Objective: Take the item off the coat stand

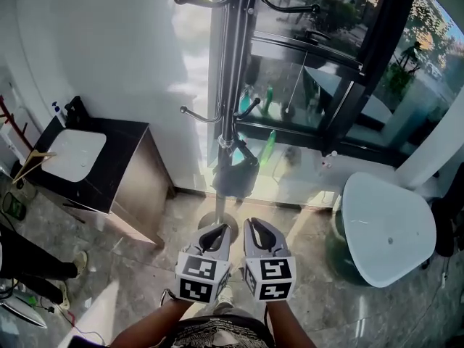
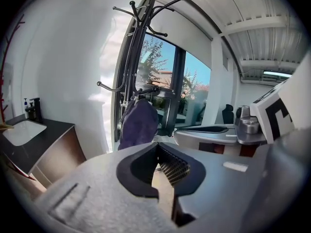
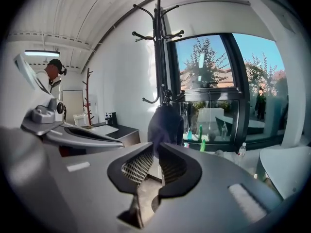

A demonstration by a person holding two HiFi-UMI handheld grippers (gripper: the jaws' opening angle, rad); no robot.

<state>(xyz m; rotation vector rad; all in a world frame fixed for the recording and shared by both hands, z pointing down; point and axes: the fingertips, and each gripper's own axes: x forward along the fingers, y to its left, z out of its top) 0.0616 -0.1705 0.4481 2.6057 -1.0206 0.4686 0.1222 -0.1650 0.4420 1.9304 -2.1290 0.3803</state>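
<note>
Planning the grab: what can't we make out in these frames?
- Item: bag or garment unclear; dark and small in head view, lower part behind the jaws in both gripper views.
- How it hangs: too small in every view.
- Stand top: cut off by head view's upper edge.

White wall (image 1: 109, 49); sunlit window (image 1: 319, 64); grey floor (image 1: 130, 267).

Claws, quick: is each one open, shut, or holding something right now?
Left claw: closed, nothing in it.
Right claw: open just a crack, holding nothing.
</note>
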